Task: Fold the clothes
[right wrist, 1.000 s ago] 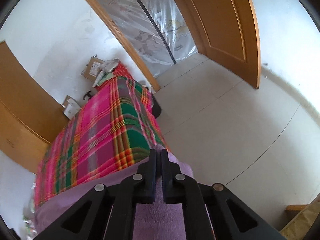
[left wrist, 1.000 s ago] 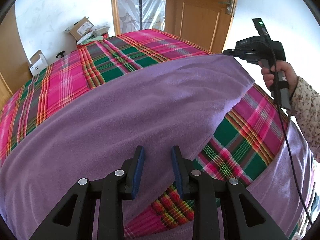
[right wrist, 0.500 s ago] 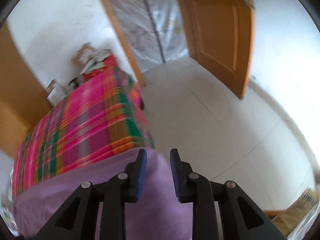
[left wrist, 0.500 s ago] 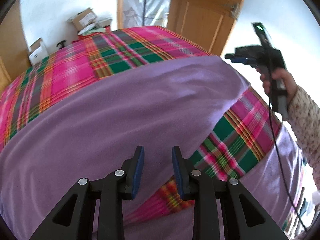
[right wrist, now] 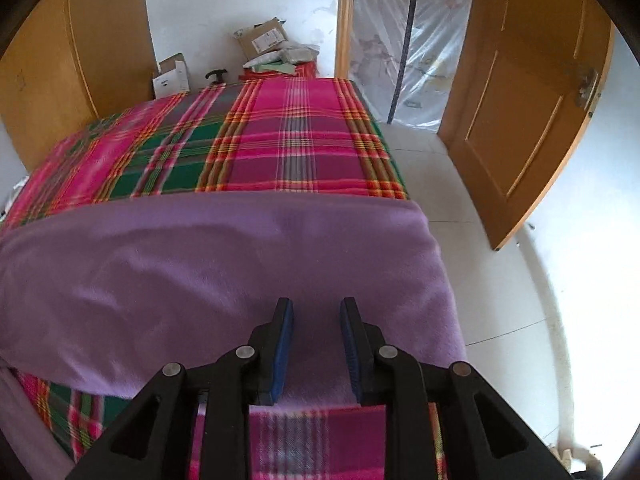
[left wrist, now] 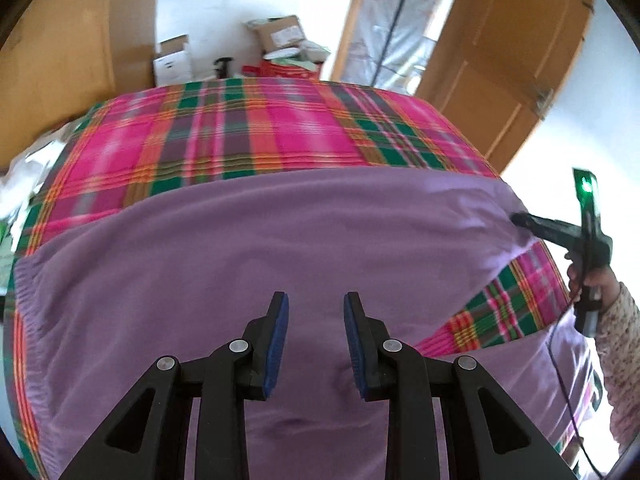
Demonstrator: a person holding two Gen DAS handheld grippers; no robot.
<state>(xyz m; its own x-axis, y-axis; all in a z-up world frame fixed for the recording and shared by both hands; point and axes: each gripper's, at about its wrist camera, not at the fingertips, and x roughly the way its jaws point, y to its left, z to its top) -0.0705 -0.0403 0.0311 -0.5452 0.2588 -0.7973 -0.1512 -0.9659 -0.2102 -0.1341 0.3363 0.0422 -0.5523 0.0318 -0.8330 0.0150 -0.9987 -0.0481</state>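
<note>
Left gripper (left wrist: 313,330), left wrist view: jaws parted by a moderate gap, nothing between the blue pads, poised above the purple garment (left wrist: 256,264). The garment lies spread across the plaid bedspread (left wrist: 248,136), covering its near half; the far half is bare. At the garment's right corner the right gripper (left wrist: 520,219), held by a hand (left wrist: 592,284) in a patterned sleeve (left wrist: 620,356), sits at the cloth's edge. Right wrist view: right gripper (right wrist: 316,334) with jaws moderately apart and empty, over the garment (right wrist: 208,272) near the bedspread's (right wrist: 280,140) right side. A wooden door (right wrist: 528,120) stands beyond the bedspread; cardboard boxes (right wrist: 260,38) lie past its far end.
</note>
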